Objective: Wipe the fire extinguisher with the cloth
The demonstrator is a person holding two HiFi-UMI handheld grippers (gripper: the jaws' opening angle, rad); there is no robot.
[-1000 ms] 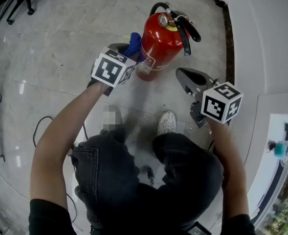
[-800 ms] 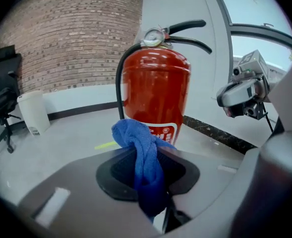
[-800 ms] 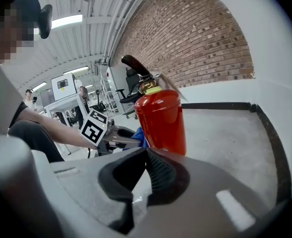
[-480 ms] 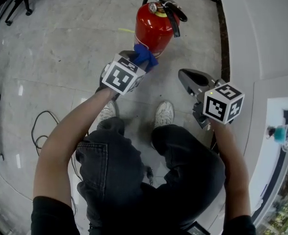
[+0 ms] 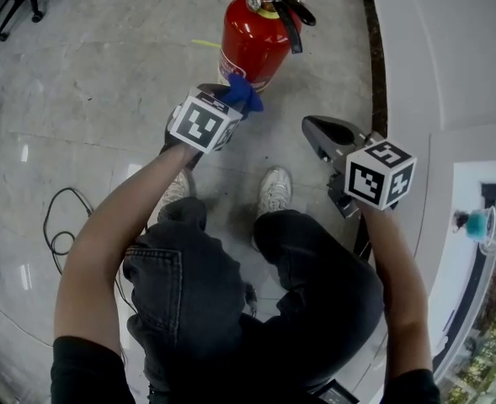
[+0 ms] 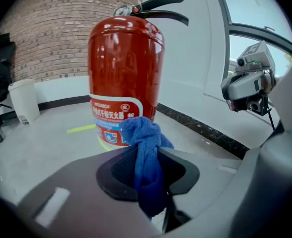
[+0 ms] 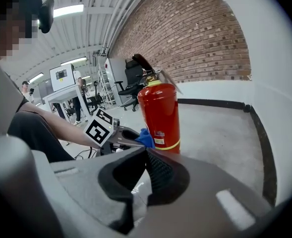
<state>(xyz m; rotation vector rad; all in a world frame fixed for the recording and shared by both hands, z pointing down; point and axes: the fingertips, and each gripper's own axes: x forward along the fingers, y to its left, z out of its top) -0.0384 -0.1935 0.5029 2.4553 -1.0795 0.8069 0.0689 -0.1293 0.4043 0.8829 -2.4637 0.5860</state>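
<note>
Left gripper view shows the left tongs [image 6: 150, 175] pinching a bunched blue cloth [image 6: 145, 150], whose knotted end sticks out past the tips toward the fire extinguisher [image 6: 126, 68]. The red cylinder stands upright on the grey floor [image 5: 88, 99] near the foot of a white wall, directly ahead of the tongs. The cloth's end sits in front of the lower edge of the label [image 6: 113, 114]. In the right gripper view it appears right beside the cylinder just above the yellow band. No view settles whether the cloth presses on the metal or stops just short of it. The right tongs [image 7: 146, 175] are pressed together with nothing between them. In the head view they are held off to the right of the extinguisher, well apart from it and not bracing it. As a judgement, the task looks to be at or near its beginning: the cloth is gripped and brought to the lower front of the body, which is the preparation done. The red surface shows no streak or change that would mark any part as wiped. The sides, the rounded shoulder, the far face and the black handle [image 6: 160, 9] at the top would all seem left to do.
</note>
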